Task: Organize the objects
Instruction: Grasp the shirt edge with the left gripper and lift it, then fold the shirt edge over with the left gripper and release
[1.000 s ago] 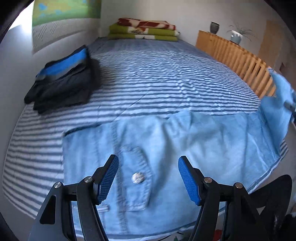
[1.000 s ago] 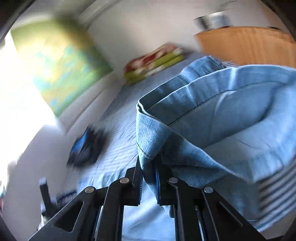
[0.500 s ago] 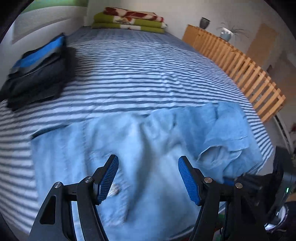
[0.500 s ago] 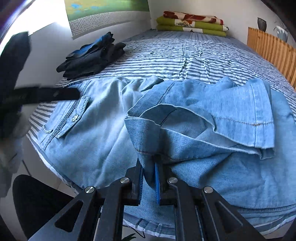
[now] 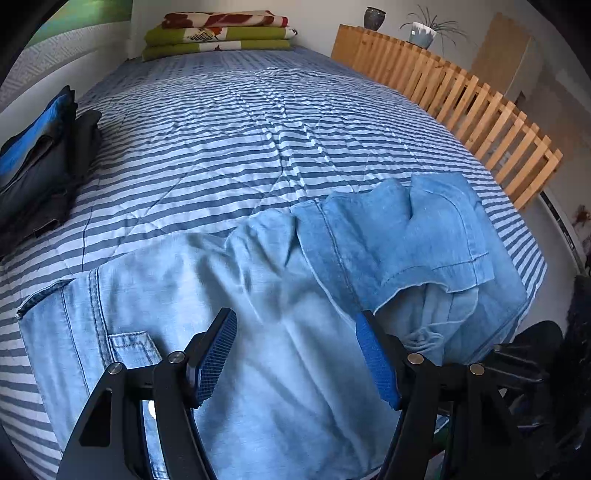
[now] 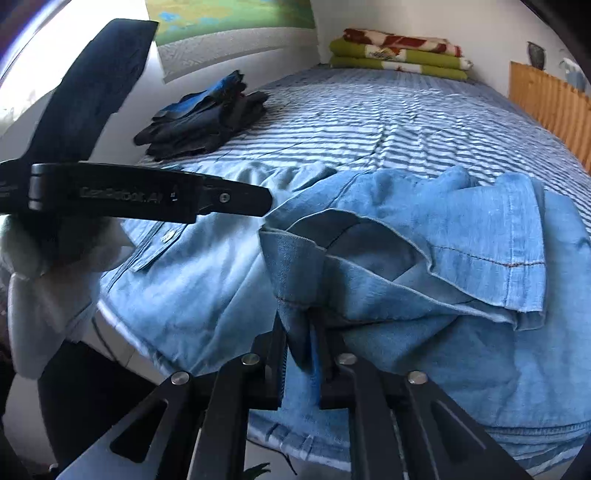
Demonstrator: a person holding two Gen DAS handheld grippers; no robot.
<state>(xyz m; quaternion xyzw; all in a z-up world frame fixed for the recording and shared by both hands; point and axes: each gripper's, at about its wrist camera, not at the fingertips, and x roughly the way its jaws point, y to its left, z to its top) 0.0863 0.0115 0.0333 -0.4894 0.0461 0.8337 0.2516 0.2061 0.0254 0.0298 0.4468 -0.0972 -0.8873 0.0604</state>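
Observation:
A light-blue denim shirt lies spread across the near end of the striped bed. Its right sleeve is folded back over the body. My left gripper hovers open just above the shirt's middle, with nothing between its blue pads. In the right wrist view it shows side-on, held by a white-gloved hand. My right gripper has a fold of the sleeve pinched between its jaws, which are opening. The shirt's chest pocket lies at the left.
A stack of dark folded clothes with a blue band sits at the bed's left edge. Folded green and red blankets lie at the head. A wooden slatted rail runs along the right side, with a vase and plant pot on top.
The right gripper carried the sleeve from up in the air down onto the shirt's right side. The left gripper slid right across the shirt, still open; the pocket button passed behind its left finger.

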